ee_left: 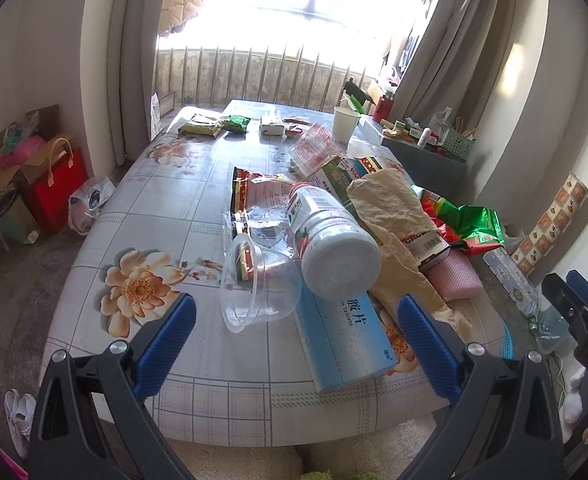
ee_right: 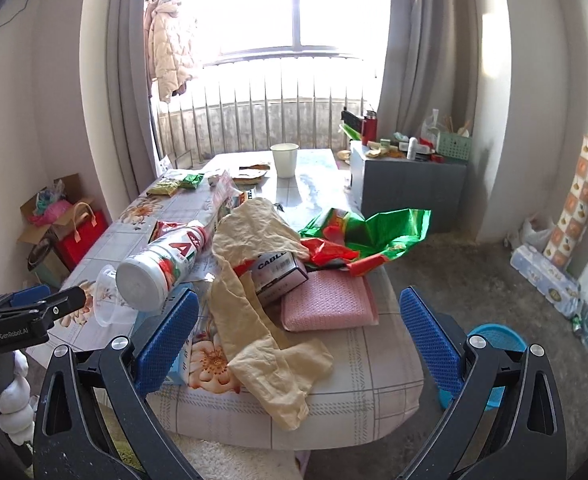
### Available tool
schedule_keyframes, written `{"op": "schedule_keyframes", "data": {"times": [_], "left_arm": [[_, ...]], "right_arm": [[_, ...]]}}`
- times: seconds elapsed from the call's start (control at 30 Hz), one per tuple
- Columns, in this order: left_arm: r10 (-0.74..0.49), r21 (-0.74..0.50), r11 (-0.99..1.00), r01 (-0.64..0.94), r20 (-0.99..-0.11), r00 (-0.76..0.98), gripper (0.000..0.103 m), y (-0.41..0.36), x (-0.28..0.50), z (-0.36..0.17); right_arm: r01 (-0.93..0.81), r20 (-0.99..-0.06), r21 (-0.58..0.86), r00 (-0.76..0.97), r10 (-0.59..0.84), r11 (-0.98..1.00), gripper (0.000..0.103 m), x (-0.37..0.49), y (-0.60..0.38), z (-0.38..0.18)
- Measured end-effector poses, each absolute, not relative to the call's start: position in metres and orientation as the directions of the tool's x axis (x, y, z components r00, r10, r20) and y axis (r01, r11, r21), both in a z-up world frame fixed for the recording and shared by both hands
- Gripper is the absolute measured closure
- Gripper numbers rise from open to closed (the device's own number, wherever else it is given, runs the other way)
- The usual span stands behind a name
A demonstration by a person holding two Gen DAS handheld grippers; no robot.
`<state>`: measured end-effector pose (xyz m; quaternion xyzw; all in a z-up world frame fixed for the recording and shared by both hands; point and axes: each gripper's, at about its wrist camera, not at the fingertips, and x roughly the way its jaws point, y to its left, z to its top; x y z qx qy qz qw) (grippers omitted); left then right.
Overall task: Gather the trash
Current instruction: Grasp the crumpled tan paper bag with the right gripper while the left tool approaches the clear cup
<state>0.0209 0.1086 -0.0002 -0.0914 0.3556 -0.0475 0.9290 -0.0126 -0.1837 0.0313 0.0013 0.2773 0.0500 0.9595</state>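
Left wrist view: the left gripper hangs above the near edge of the floral-patterned table, its blue-padded fingers spread wide with nothing between them. Just ahead lie a clear plastic cup on its side, a white plastic bottle with a strawberry label leaning over it, a light-blue tablet box and a crumpled beige paper.

Right wrist view: the right gripper is likewise wide open and empty, poised over the beige paper, a pink woven cloth, a small cable box and a green-and-red foil wrapper. A blue plastic bin stands on the floor just beside the table.
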Motion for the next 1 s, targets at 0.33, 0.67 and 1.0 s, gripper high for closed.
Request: {"op": "schedule_keyframes", "data": {"times": [0.33, 0.67, 1.0], "left_arm": [[-0.241, -0.252, 0.961, 0.115, -0.554, 0.797, 0.004, 0.128, 0.024, -0.01], [-0.341, -0.269, 0.936, 0.229, -0.524, 0.78, 0.004, 0.128, 0.033, -0.016], [-0.38, -0.258, 0.924, 0.283, -0.52, 0.765, 0.004, 0.119, 0.048, -0.024]], "right_arm": [[-0.177, -0.602, 0.062, 0.778, 0.178, 0.982, 0.008, 0.019, -0.165, 0.003], [-0.215, -0.615, 0.075, 0.759, 0.215, 0.974, 0.029, 0.079, -0.162, 0.015], [-0.242, -0.742, 0.016, 0.648, 0.174, 0.97, 0.042, 0.162, -0.131, -0.015]]}}
